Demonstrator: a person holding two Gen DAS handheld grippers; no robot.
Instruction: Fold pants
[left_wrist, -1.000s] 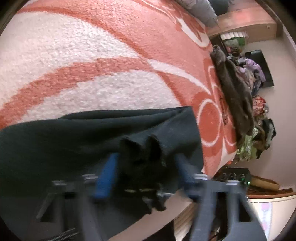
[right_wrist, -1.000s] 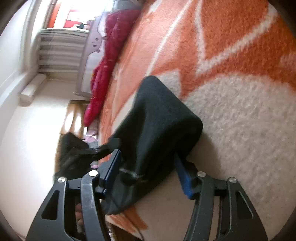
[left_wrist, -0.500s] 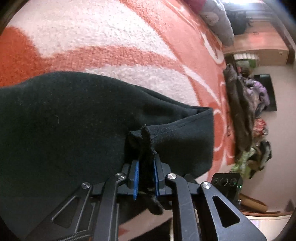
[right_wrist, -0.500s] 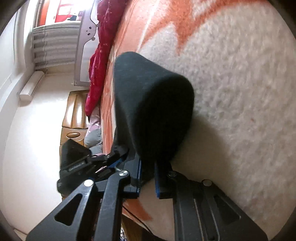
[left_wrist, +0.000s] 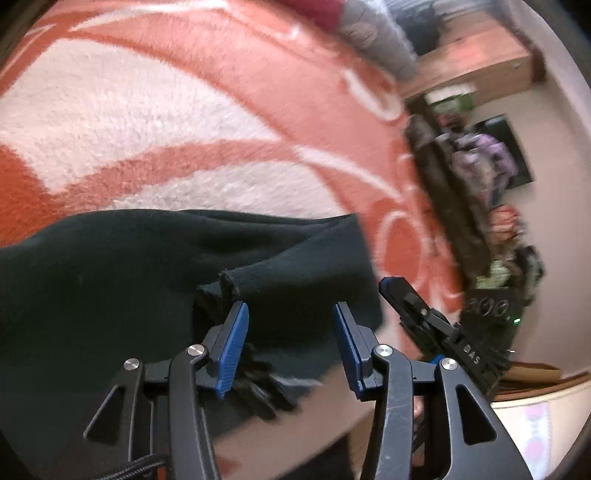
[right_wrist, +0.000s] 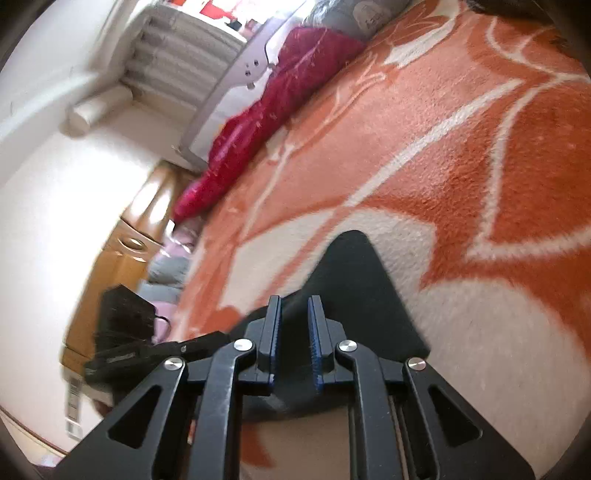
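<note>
The black pants (left_wrist: 110, 280) lie folded on the orange and white blanket (left_wrist: 184, 110). My left gripper (left_wrist: 290, 321) is open, its blue pads on either side of a thick fold edge (left_wrist: 236, 282) without touching it. In the right wrist view the pants (right_wrist: 354, 280) show as a dark folded corner. My right gripper (right_wrist: 294, 310) has a narrow gap between its pads and holds nothing; the cloth lies just under and beyond the tips. The right gripper also shows in the left wrist view (left_wrist: 424, 321).
A dark brown garment (left_wrist: 436, 173) and a heap of clothes (left_wrist: 491, 166) lie at the blanket's far edge. A red garment (right_wrist: 266, 122) and a grey pillow (right_wrist: 354, 18) lie at the other edge. A wooden cabinet (right_wrist: 122, 266) stands beside the bed.
Both grippers were shut on the pants half a second ago. Both have let go: the left stands wide open, the right slightly open, and both have pulled back.
</note>
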